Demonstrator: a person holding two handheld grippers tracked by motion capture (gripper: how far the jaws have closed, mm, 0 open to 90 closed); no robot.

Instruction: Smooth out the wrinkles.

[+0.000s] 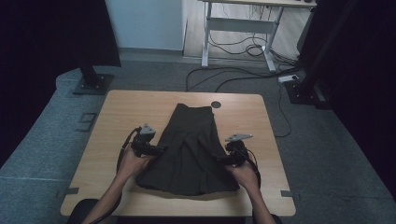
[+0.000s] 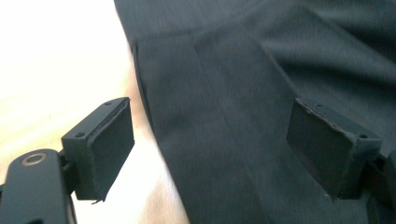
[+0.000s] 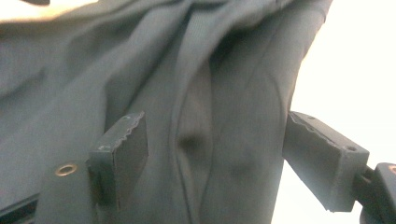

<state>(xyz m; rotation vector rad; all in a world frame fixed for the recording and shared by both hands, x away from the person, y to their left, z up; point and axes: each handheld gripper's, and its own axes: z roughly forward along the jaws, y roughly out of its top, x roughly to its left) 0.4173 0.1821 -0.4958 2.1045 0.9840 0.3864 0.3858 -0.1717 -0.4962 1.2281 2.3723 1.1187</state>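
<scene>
Forearms enter from the near edge, one hand on each gripper. Left gripper sits at the left edge of the dark skirt; right gripper at its right edge. Skirt lies flat, centre of the wooden table, narrow waist end far, wide hem near, pleats running lengthwise. Left gripper view: jaws wide apart, skirt's side edge lies between them, one pad over bare table, other over fabric, no pinch. Right gripper view: jaws also spread, a raised fold of skirt sits in the gap, not clamped. Round dark grommet in the table just beyond the waist. Desk frame and floor cables far behind.
</scene>
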